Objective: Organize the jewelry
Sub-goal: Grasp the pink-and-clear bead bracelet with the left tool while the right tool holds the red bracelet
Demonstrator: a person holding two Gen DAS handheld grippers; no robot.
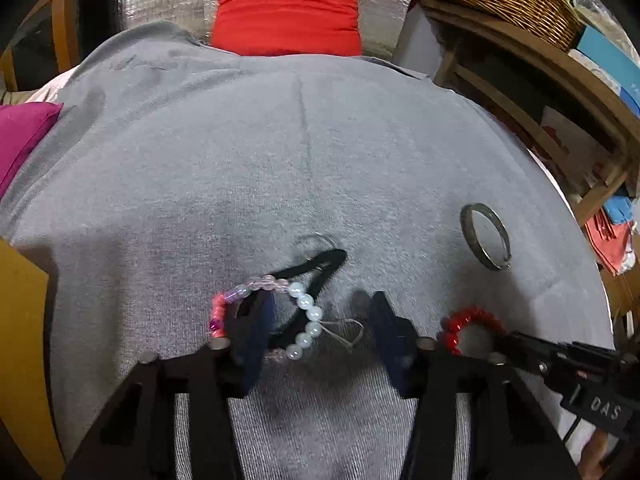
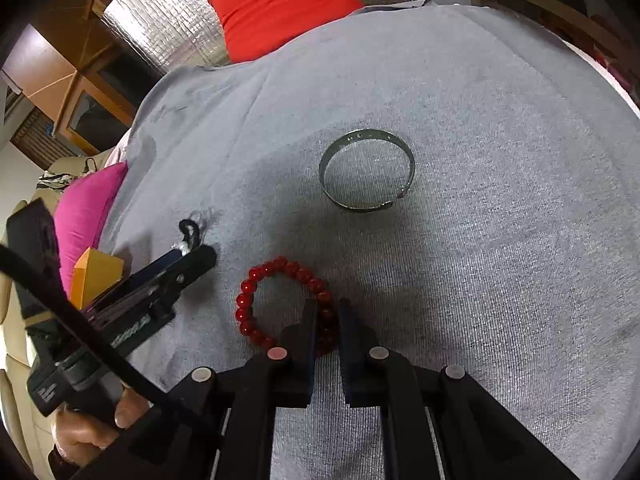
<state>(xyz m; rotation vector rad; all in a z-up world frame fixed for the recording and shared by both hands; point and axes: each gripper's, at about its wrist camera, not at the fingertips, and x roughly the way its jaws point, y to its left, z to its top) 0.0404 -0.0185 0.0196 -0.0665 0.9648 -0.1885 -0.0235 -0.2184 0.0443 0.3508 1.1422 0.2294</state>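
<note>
A: Grey cloth (image 2: 480, 128) over the desk. Metal bangle (image 2: 367, 171) flat, well apart.

B: Right gripper (image 2: 328, 322) clenched on red bead bracelet (image 2: 256, 300). Left gripper (image 1: 320, 320) parted around mixed bead bracelet (image 1: 306, 312), over black loop (image 1: 320, 268).

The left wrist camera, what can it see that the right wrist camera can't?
Only the left wrist view shows the pastel bead bracelet clearly, between the left gripper's spread fingers, lying over a black hair tie; also a wicker basket. Only the right wrist view shows the right gripper shut on the red bead bracelet, a hand holding the other gripper, and the yellow box whole. Both show the metal bangle, the grey cloth and the red cushion.
</note>
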